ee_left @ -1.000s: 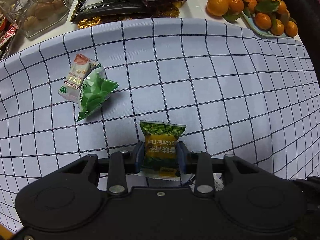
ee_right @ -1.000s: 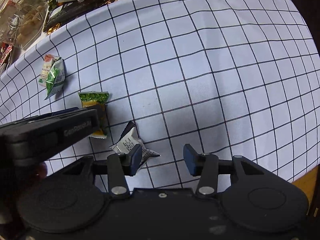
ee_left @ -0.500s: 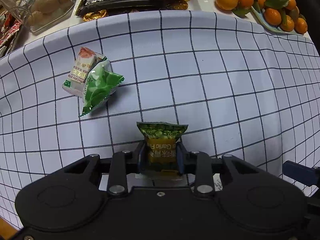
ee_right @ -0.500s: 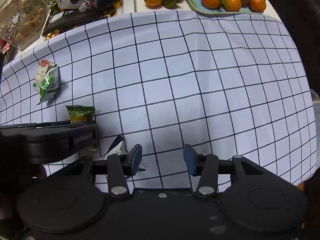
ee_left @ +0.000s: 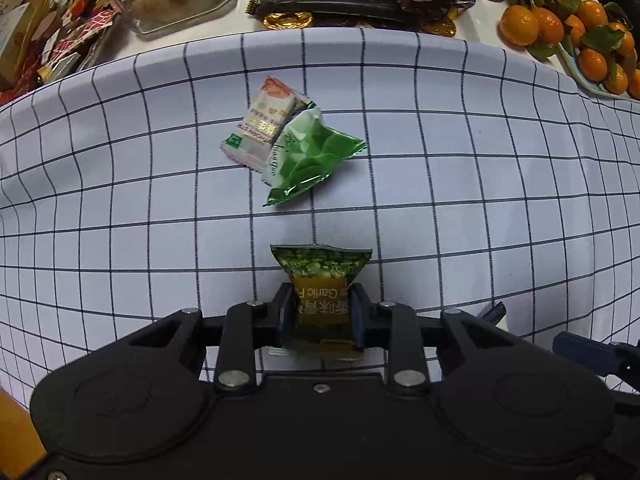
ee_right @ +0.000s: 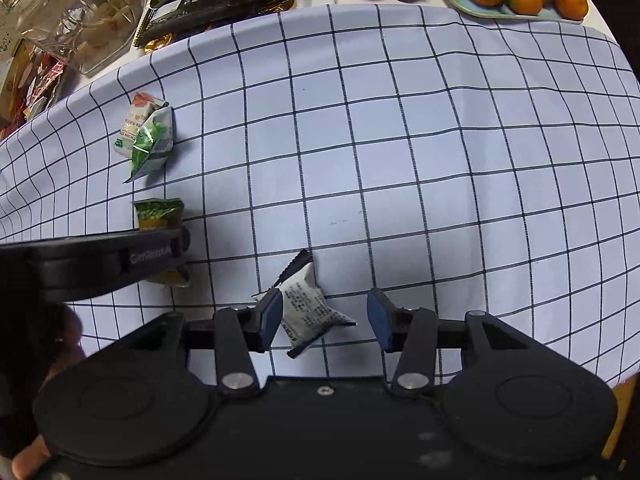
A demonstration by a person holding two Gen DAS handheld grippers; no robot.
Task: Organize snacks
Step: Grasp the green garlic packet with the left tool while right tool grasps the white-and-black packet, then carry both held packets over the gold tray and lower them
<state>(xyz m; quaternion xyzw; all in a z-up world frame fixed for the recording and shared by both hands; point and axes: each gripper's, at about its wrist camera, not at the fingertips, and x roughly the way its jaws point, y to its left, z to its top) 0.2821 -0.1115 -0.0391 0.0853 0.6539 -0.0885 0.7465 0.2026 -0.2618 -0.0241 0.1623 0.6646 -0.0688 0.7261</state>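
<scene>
Green pea pack (ee_left: 320,288) pinched in your left tool (ee_left: 320,318); right tool (ee_right: 324,316) spread around white pack (ee_right: 306,306). Off-centre closing may flick it away.

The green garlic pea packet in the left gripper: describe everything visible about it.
The green garlic pea packet is a small glossy foil pouch. Its crimped upper part is printed with green peas; the orange-yellow band below reads "Garlic", seen upside down, over Chinese characters. The left gripper is shut on its middle, with blue pads pressing both sides. The top juts forward past the fingers and the bottom seam pokes out behind. It is held over the checked tablecloth, short of two other packets.
</scene>
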